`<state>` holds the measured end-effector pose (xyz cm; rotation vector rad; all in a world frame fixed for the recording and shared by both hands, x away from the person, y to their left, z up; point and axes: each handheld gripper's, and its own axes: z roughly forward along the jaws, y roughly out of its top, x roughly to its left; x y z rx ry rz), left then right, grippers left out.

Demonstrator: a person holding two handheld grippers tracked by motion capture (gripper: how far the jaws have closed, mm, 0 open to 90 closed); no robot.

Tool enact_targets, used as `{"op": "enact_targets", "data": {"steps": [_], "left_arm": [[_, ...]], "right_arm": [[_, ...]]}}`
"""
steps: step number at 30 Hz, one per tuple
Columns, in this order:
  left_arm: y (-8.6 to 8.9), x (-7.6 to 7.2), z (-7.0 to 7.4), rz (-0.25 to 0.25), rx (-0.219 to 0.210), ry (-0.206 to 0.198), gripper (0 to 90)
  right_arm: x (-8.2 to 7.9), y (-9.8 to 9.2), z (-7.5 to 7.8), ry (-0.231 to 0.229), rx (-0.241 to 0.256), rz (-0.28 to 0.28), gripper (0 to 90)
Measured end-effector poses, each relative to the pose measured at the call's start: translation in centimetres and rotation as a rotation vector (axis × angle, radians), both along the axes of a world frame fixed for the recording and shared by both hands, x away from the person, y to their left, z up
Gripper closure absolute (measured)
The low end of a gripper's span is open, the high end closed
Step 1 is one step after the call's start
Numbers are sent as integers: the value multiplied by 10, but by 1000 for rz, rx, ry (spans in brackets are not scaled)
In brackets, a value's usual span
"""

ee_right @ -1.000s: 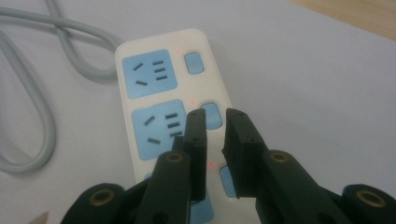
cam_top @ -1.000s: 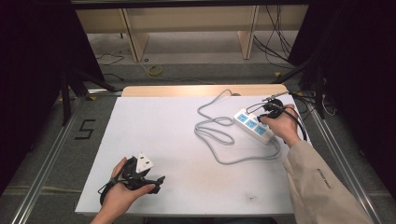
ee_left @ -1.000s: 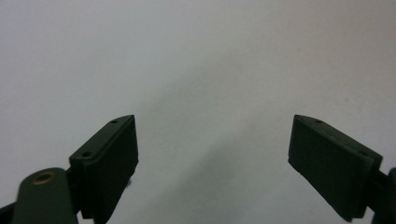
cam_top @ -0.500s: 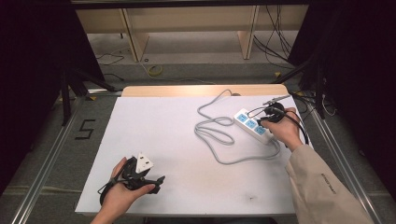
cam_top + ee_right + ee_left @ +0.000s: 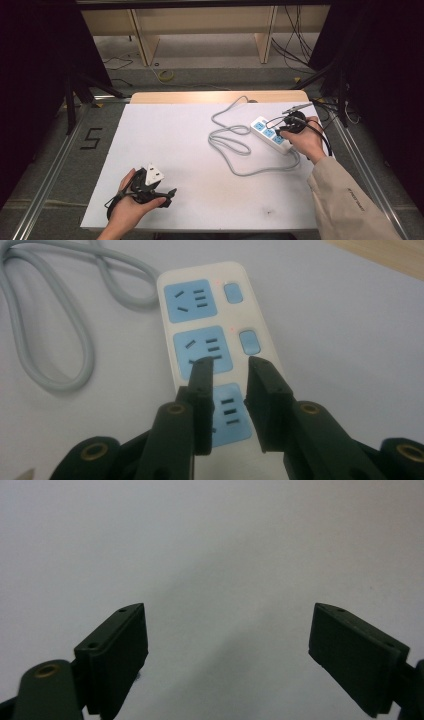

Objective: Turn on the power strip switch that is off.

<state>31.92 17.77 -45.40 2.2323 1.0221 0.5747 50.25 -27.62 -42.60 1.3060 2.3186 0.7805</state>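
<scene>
Hovering right claw [image 5: 230, 367] over power strip [image 5: 210, 330].

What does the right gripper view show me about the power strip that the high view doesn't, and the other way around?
Right gripper view: the power strip's blue sockets with slots, two blue switch buttons and small red lights beside them, with the right gripper just above the middle socket, jaws slightly apart. High view: the whole white table, the strip's full cable run looping toward the far edge, and the left gripper near the front left, far from the strip. Both: the strip, its grey cable and the right gripper over it.
</scene>
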Motion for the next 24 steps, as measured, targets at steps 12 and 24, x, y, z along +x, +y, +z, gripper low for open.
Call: {"op": "enact_targets", "data": {"steps": [12, 24], "left_arm": [[0, 0, 0, 3, -4, 0, 156], [0, -1, 0, 9, -11, -1, 156]], "right_arm": [[-12, 1, 4, -4, 20, 24, 677], [-26, 11, 6, -9, 24, 67, 650]]}}
